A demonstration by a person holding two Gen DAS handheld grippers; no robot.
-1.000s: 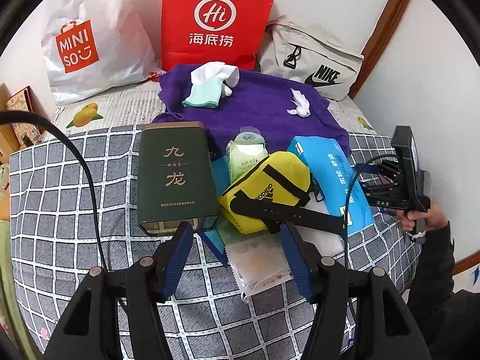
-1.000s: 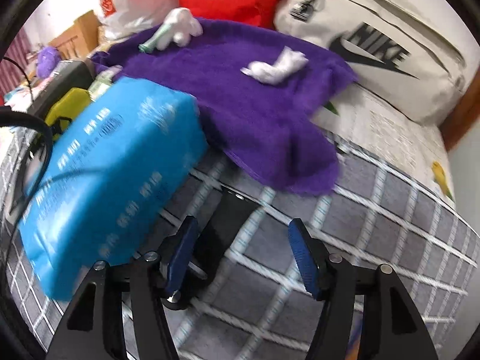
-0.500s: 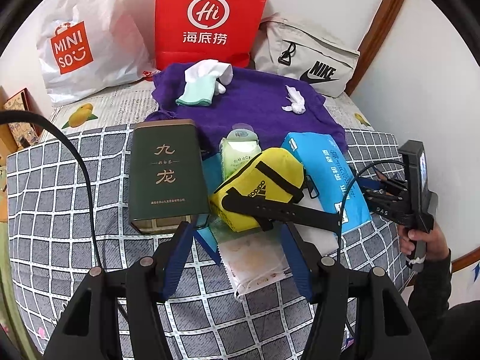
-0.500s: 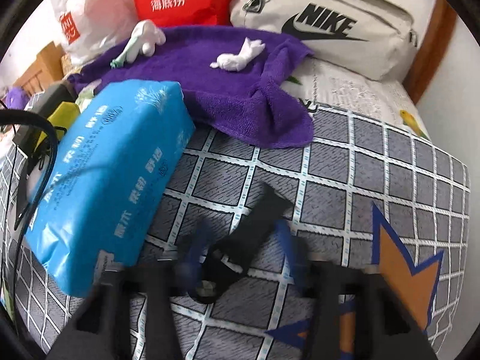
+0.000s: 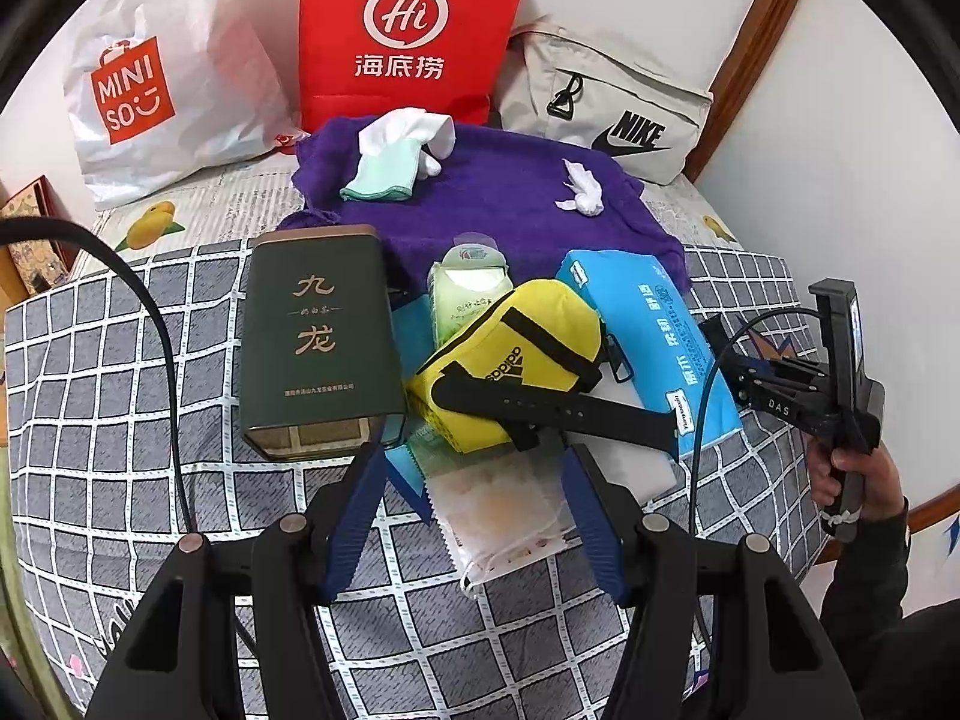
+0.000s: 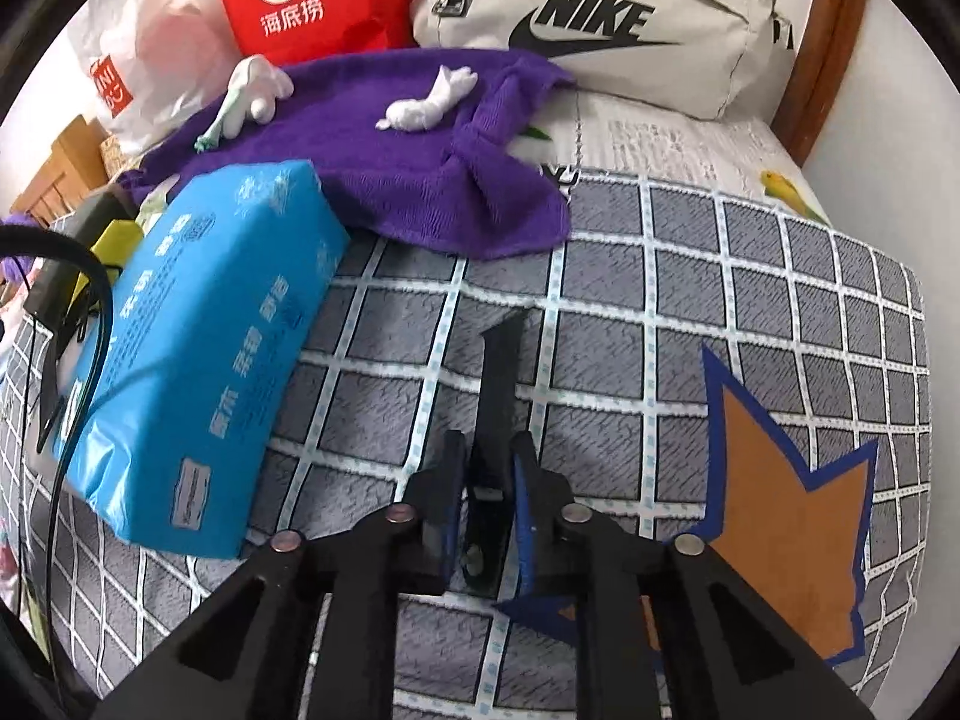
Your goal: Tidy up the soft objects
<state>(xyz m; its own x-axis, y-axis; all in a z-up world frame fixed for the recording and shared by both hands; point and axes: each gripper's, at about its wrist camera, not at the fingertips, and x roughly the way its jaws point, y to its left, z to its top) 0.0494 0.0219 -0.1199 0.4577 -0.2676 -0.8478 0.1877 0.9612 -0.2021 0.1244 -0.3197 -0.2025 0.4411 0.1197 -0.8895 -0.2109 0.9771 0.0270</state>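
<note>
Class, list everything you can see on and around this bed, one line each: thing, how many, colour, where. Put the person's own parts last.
Paper bag: 1, red, upright at the wall.
Plastic bag: 1, white, left of the paper bag.
Sling bag: 1, beige, right of the paper bag.
Towel: 1, purple, spread before the bags.
Gloves: a white and mint heap, on the towel.
Crumpled tissue: 1, white, on the towel.
Tin: 1, dark green, on the checked blanket.
Wipes pack: 1, pale green, behind the pouch.
Pouch: 1, yellow, mid-pile.
Tissue pack: 1, blue, right of the pouch.
Strap: 1, black, between the right fingers.
Left gripper: fingers apart, empty.
Right gripper: fingers closing on the strap.
Hand: 1, holding the right gripper.
</note>
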